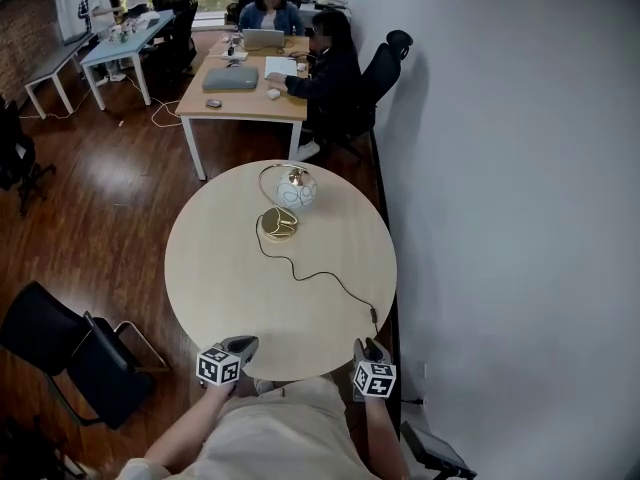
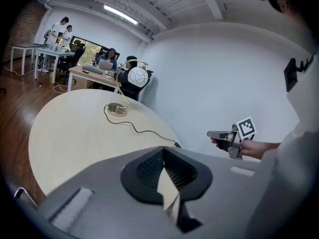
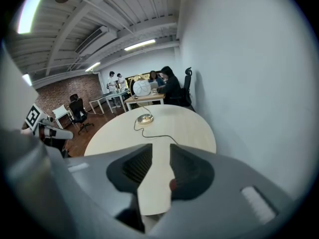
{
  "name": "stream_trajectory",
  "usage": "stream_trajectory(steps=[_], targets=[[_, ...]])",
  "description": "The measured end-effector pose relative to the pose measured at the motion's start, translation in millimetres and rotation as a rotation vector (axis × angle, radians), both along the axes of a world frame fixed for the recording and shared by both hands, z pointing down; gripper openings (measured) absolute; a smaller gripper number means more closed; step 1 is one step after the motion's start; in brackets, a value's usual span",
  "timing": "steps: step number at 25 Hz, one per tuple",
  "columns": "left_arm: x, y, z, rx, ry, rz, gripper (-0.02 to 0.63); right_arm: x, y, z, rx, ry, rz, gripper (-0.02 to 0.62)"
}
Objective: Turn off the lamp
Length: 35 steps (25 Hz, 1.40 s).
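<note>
The lamp has a white patterned globe [image 1: 296,189] on a curved gold stem and a round gold base [image 1: 279,223]. It stands on the far half of the round beige table [image 1: 210,268]. Its black cable [image 1: 318,274] snakes to a dark piece [image 1: 375,314] at the near right edge. My left gripper [image 1: 241,346] hovers over the near edge, its jaws together with nothing between them. My right gripper [image 1: 371,348] is open and empty, just short of that dark cable end. From the right gripper view [image 3: 160,147], the base [image 3: 145,118] lies straight ahead.
A white wall [image 1: 520,218] runs close along the table's right side. A black folding chair [image 1: 70,353] stands at the near left. Beyond the table is a wooden desk [image 1: 245,98] with seated people and an office chair [image 1: 385,68].
</note>
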State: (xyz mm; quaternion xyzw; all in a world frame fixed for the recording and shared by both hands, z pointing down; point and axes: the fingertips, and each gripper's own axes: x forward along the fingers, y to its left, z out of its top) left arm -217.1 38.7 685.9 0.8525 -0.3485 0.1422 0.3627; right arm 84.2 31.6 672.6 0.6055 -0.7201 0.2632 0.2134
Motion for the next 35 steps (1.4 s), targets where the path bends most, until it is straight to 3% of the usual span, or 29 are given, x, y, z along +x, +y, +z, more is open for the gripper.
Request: stream_trajectory(steps=[10, 21, 30, 35], targets=[[51.3, -40.0, -11.5, -0.027, -0.017, -0.008, 0.005, 38.0, -37.3, 36.4, -0.082, 0.094, -0.109, 0.110], [105.0, -56.4, -8.5, -0.069, -0.072, 0.060, 0.005, 82.5, -43.6, 117.3, -0.247, 0.164, -0.093, 0.110], [139.1, -70.0, -6.1, -0.069, -0.103, 0.099, 0.005, 103.6, -71.4, 184.6, -0.325, 0.296, -0.132, 0.110], [152.9, -82.4, -10.3, -0.066, -0.108, 0.092, 0.005, 115.1, -79.4, 194.1, -0.345, 0.308, -0.102, 0.112]])
